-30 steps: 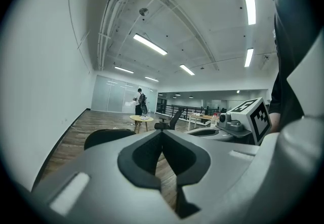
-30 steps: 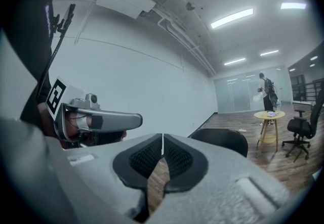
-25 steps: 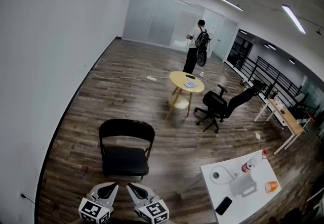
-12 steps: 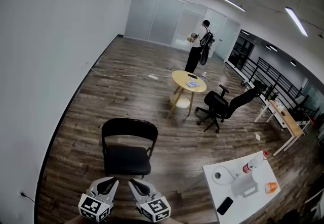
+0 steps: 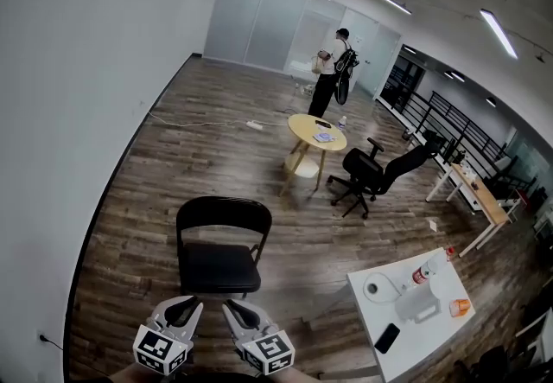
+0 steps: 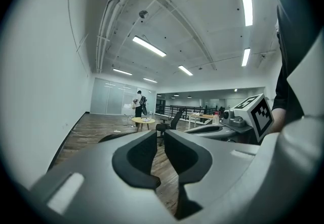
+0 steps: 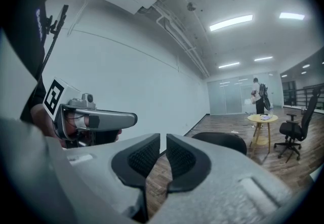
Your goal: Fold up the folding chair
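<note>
Holding both claws low and side by side, you have the left gripper [image 6: 160,138] at a narrow slit, its jaws just opening, and the right gripper [image 7: 163,143] equally narrow. Nothing is between either pair. Just beyond them stands the black folding chair [image 5: 216,267], unfolded. Farther off are a round yellow table [image 5: 316,130] and a person [image 5: 331,74].

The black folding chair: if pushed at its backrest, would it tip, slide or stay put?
With thin legs and a slim seat, the folding chair is probably light, so it may slide on the smooth wood floor. A push high on the backrest could tip it.
</note>
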